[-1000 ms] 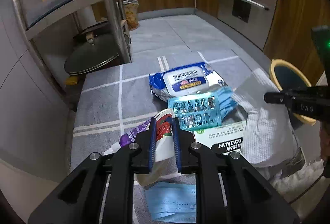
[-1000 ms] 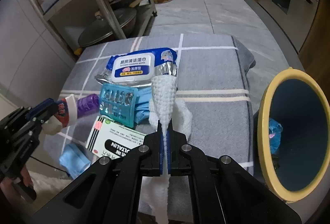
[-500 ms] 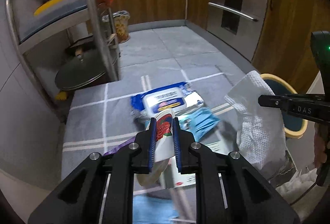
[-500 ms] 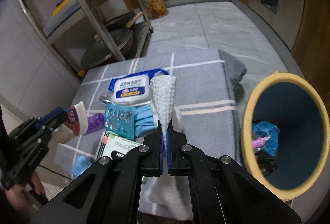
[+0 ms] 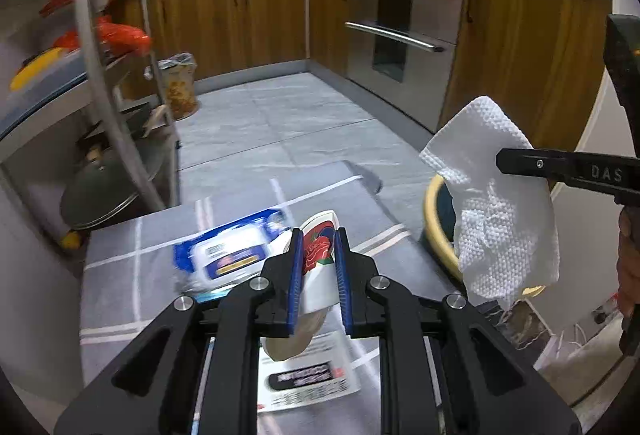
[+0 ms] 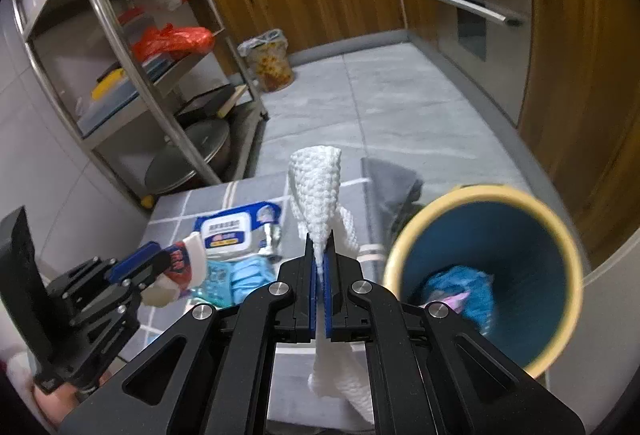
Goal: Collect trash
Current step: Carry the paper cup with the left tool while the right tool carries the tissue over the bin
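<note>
At lower centre of the left wrist view, the left gripper [image 5: 318, 259] is clenched on a crumpled white paper cup with a red print [image 5: 318, 255], its blue pads pressing the cup's sides above a grey cloth with pale stripes [image 5: 120, 287] that covers the table. At centre right of that view, the right gripper [image 5: 504, 161] reaches in from the right edge and pinches a white embossed paper towel [image 5: 496, 211], which hangs down in front of a round blue bin with a yellow rim [image 5: 430, 219]. In the right wrist view the same towel [image 6: 318, 195] rises from between tightly closed blue pads at centre frame, while the bin [image 6: 480, 195] opens at lower right with blue trash inside. On the cloth lie a blue-and-white wet wipes pack [image 6: 232, 233], a teal blister pack [image 6: 216, 277] and a white printed box [image 5: 308, 379]. A steel shelf rack [image 6: 120, 35] stands at upper left.
</note>
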A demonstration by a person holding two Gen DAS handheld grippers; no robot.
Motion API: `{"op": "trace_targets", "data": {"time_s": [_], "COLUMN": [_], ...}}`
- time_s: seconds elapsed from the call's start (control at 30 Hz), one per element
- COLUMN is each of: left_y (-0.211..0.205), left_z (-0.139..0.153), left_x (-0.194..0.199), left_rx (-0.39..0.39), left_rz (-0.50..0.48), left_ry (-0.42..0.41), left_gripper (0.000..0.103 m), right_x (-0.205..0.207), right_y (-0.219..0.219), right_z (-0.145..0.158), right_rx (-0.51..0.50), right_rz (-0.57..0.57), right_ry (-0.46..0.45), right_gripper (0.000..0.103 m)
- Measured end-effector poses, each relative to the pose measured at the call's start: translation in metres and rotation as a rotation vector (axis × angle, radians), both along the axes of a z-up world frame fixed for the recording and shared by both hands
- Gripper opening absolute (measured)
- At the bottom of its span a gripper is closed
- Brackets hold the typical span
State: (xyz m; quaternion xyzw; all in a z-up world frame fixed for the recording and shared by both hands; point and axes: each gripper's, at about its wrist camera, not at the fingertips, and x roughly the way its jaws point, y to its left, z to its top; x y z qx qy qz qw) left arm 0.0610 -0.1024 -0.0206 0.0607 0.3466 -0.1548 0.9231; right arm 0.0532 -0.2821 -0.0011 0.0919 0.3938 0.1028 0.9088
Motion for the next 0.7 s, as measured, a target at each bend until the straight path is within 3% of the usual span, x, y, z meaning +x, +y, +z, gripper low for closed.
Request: {"op": "trace_targets", "data": {"time_s": [0.3, 0.7], "left_y": [-0.056, -0.123], "left_z": [0.006, 0.001], "left_x": [0.011, 0.017], "left_rx": [-0.022, -0.009], "left_rz": [-0.093, -0.224], "left_ry": [-0.012, -0.012], "left_gripper": [0.016, 0.016], "right_x": [-0.021, -0.037], "right_y": [-0.039, -0.098], "right_z": [0.02, 0.025], "right_rx": [-0.04, -0.17], "right_rz": [-0.039, -0.126], "right_ry": [-0.053, -0.059], "right_gripper": [0.004, 0.004]}}
